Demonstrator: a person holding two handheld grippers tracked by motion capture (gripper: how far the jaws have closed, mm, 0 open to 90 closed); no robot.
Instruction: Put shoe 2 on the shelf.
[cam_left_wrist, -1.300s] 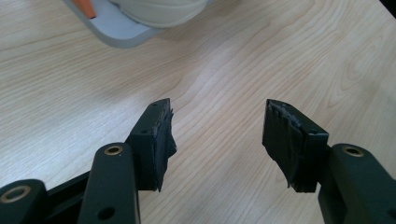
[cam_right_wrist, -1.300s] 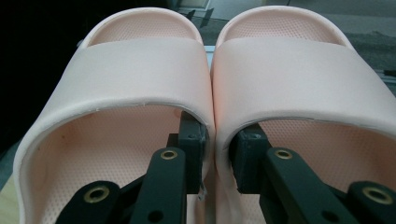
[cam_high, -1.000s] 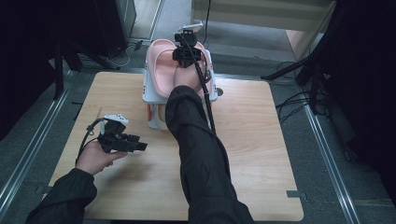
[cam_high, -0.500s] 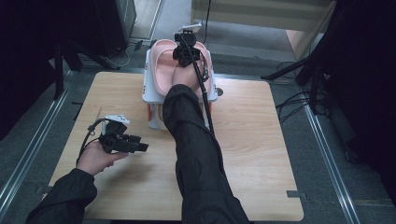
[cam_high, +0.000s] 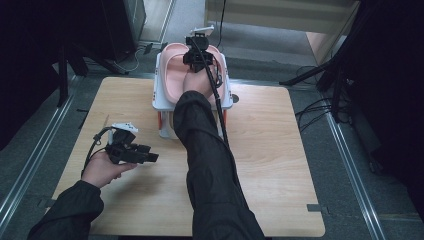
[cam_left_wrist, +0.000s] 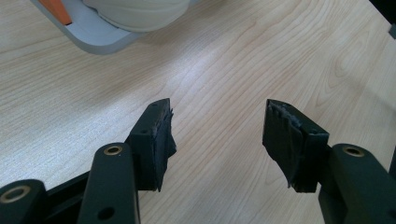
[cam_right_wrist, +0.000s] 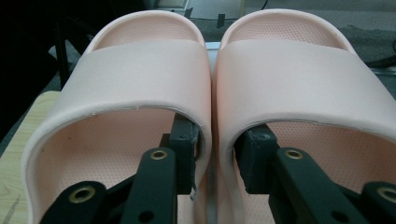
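Note:
Two pink slippers (cam_high: 171, 67) lie side by side on top of a white rack (cam_high: 161, 102) at the far middle of the wooden table (cam_high: 270, 150). My right gripper (cam_high: 197, 59) reaches over them. In the right gripper view one jaw sits under each strap, and my right gripper (cam_right_wrist: 219, 133) is shut on the two touching inner walls of the slippers (cam_right_wrist: 140, 74). My left gripper (cam_high: 150, 157) hovers low over the table's left side. It is open, with bare wood between its fingers (cam_left_wrist: 218, 109).
The rack's grey base (cam_left_wrist: 95, 39) with an orange part and a pale shoe toe (cam_left_wrist: 140, 11) lies just ahead of the left gripper. A black cable (cam_high: 220, 115) runs along the right sleeve. Dark stands and cables flank the table.

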